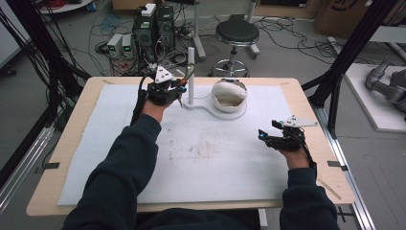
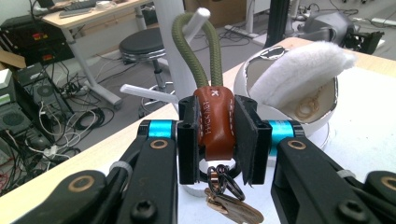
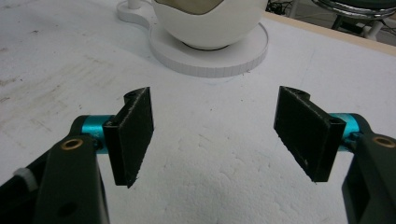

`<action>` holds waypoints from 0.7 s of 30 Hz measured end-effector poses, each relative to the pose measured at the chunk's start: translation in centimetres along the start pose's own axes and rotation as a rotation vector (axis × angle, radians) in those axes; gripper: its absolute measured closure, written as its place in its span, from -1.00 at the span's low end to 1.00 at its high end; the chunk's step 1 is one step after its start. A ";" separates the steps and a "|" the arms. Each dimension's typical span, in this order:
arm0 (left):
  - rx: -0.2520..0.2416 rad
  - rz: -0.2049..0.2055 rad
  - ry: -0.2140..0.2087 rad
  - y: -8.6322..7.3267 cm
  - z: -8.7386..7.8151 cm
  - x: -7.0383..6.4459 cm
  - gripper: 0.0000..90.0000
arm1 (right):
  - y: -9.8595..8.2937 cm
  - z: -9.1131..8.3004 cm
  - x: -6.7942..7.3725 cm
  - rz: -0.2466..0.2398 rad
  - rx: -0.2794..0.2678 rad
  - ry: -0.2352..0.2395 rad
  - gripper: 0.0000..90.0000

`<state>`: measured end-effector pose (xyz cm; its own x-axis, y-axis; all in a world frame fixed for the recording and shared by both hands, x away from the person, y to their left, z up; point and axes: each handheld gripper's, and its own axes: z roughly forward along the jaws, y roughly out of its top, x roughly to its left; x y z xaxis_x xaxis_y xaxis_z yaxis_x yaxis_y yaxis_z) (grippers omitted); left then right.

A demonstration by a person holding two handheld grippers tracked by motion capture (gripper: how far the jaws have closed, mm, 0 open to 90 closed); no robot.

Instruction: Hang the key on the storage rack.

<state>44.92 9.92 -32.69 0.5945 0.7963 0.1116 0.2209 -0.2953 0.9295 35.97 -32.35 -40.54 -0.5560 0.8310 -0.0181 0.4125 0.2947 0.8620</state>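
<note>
**A wooden table under a stained white sheet**

And here's the surface: a light wooden table (image 1: 306,98), rounded at the corners, with a white foam-like sheet (image 1: 239,182) covering nearly all of it, so bare wood frames it as a border. Mid-sheet there's a brownish smudged patch (image 1: 201,149) (scuffs or stains, hard to call from the high view). Toward the far edge sits a flat white base (image 3: 210,58), a round disc with a curved tongue running off to the left. On the disc rests a white egg-shaped shell (image 1: 230,94), open at the front; on the tongue stands a slim white post (image 1: 190,76), upright. Short dark tape strips (image 1: 50,166) mark the table's side edges.
</note>
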 end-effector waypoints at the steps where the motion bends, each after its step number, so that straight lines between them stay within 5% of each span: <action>1: 0.005 0.000 0.001 0.0 0.1 0.0 0.59 | 0.0 0.0 0.0 -0.002 0.003 -0.002 -0.36; 5: 0.039 -0.015 0.007 -0.4 0.8 0.3 0.59 | -0.1 0.0 0.0 0.002 0.004 0.000 -0.36; 10: 0.043 -0.081 -0.008 -1.1 0.6 0.7 0.48 | -0.1 0.0 0.0 -0.005 0.004 0.005 -0.36; 14: 0.012 -0.170 -0.040 -2.1 -0.2 1.7 0.13 | -0.1 0.0 0.0 -0.003 0.006 0.005 -0.36; 21: -0.038 -0.246 -0.083 -4.4 -2.8 3.5 -0.38 | -0.1 0.0 0.0 -0.010 0.002 0.004 -0.36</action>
<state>43.92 15.48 -35.40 0.5882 0.7951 -0.1476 0.3386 -0.0764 0.9378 35.90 -32.34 -40.62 -0.5627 0.8263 -0.0245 0.4087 0.3038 0.8606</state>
